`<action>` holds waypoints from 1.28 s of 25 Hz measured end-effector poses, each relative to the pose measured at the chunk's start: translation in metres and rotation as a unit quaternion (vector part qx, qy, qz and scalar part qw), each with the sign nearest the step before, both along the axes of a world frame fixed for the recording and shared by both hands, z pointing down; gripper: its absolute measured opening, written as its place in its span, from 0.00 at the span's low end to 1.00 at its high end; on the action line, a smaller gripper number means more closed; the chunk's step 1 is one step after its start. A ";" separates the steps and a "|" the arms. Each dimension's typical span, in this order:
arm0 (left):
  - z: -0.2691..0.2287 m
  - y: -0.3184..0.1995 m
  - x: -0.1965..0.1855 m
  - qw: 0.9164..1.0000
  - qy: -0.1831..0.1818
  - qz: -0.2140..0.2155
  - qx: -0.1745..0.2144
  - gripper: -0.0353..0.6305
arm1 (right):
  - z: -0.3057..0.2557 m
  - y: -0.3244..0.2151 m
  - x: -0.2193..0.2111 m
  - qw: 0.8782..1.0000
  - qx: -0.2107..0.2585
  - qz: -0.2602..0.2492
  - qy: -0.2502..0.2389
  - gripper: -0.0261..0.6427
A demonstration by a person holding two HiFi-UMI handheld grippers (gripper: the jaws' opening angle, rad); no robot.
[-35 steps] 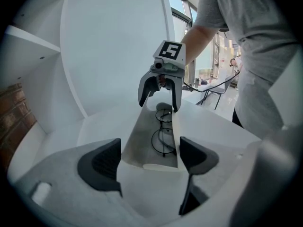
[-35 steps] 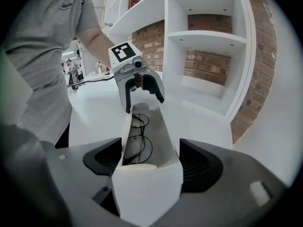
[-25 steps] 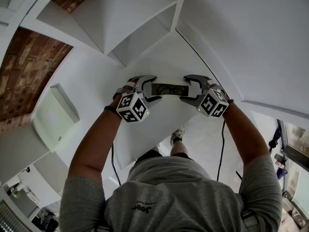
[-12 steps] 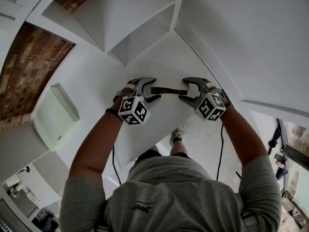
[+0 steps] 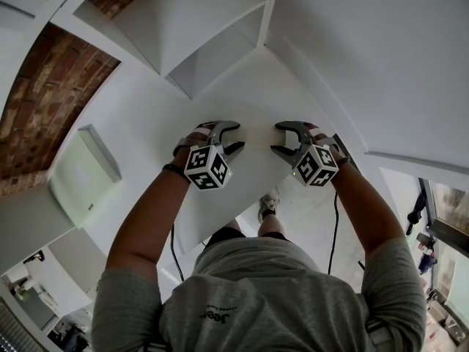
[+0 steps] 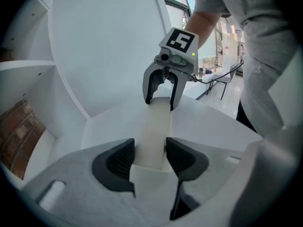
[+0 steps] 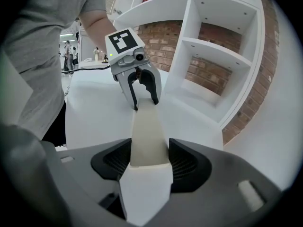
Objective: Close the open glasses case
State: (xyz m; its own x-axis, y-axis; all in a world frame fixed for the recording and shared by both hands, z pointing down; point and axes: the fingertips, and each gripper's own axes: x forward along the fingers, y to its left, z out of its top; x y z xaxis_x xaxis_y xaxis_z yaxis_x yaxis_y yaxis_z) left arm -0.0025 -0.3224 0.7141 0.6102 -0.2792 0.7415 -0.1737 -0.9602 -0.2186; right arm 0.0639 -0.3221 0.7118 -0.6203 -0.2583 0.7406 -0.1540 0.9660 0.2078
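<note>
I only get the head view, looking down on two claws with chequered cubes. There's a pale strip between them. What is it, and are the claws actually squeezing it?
Observer: It's a cream glasses case. The left gripper view shows one end between the left gripper's jaws, which have just been closing and now press on its sides.
Operator: And the other claw?
Observer: The right gripper view shows the right gripper doing the same: its jaws have just been closing and press on the case's other end.
Operator: Is the case shut?
Observer: It looks so. Both gripper views show only a smooth cream outside, with no gap or lining.
</note>
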 end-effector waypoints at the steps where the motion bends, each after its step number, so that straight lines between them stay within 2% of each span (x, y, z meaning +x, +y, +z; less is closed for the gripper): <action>1: 0.000 0.000 0.000 1.000 0.002 0.000 -0.006 0.37 | 0.000 0.001 0.000 1.000 -0.004 0.000 0.001 0.41; 3: 0.000 0.004 0.000 1.000 0.000 0.007 -0.021 0.37 | 0.004 0.006 -0.001 1.000 -0.020 -0.004 0.009 0.44; 4: 0.000 0.007 0.000 1.000 -0.004 0.013 -0.026 0.38 | 0.007 0.008 -0.002 0.999 -0.028 -0.006 0.014 0.53; 5: 0.001 0.008 0.000 0.999 -0.007 0.016 -0.027 0.38 | 0.009 0.010 -0.002 0.999 -0.035 -0.005 0.017 0.57; 10: 0.000 0.008 0.001 0.999 -0.009 0.012 -0.031 0.38 | 0.006 0.009 -0.004 0.998 -0.053 0.017 0.006 0.57; 16: -0.009 0.011 0.000 0.999 0.016 -0.001 -0.046 0.41 | -0.007 0.011 -0.003 0.998 -0.058 0.036 -0.017 0.57; 24: -0.056 0.011 0.003 0.993 0.089 -0.053 -0.058 0.41 | -0.046 0.009 -0.001 0.994 -0.058 0.072 -0.064 0.55; 29: -0.091 0.011 0.001 0.981 0.149 -0.105 -0.069 0.41 | -0.081 0.008 0.000 0.986 -0.064 0.104 -0.109 0.52; 32: -0.115 0.012 -0.002 0.974 0.172 -0.131 -0.065 0.38 | -0.102 0.008 0.003 0.983 -0.058 0.117 -0.129 0.50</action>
State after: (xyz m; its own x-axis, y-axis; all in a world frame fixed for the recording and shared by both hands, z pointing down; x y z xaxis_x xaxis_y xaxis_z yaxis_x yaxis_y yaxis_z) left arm -0.0046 -0.3107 0.5996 0.7493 -0.3762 0.5451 -0.4576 -0.8890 0.0154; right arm 0.0665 -0.3143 0.6102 -0.7244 -0.3395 0.5999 -0.4087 0.9124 0.0228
